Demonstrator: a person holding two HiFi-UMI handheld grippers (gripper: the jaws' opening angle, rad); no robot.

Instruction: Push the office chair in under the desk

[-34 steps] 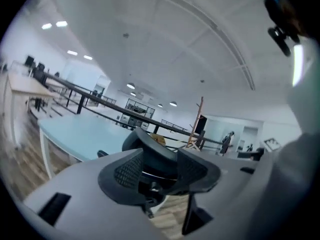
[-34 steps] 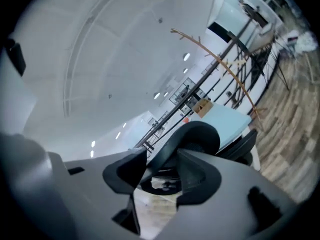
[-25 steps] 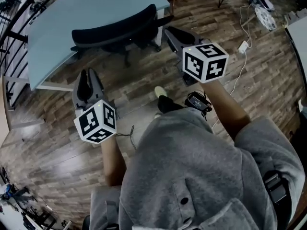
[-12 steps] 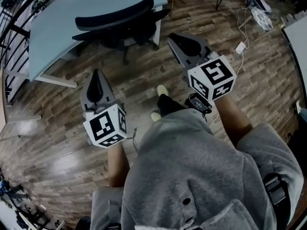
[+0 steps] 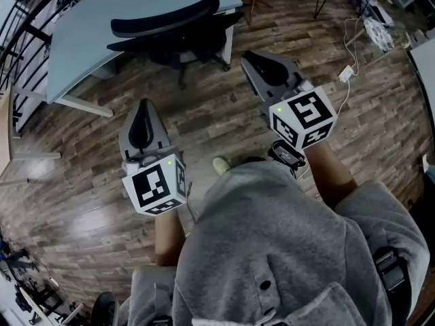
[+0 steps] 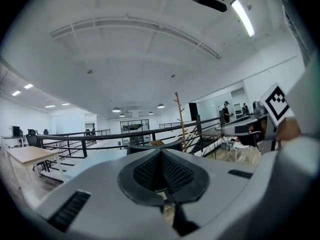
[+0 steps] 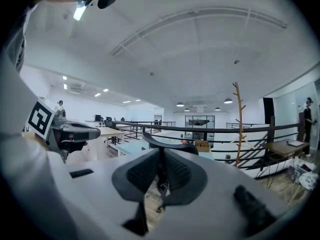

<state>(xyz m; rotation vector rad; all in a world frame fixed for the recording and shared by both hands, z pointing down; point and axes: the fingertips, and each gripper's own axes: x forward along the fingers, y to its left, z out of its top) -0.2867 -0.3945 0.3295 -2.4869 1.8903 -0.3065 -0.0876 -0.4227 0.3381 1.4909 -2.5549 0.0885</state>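
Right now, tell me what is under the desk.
The chair stands at the desk edge, its seat and wheeled base showing below the backrest. The desk's white legs show too. The desk itself covers whatever lies farther in, including the seat's front.

Both grippers drawn back from the chair, which now sits higher in the head view, well apart from them. Left gripper: jaws gone from slightly apart to together. Right gripper: jaws have just been closing, nothing between. Shoe stepped back.
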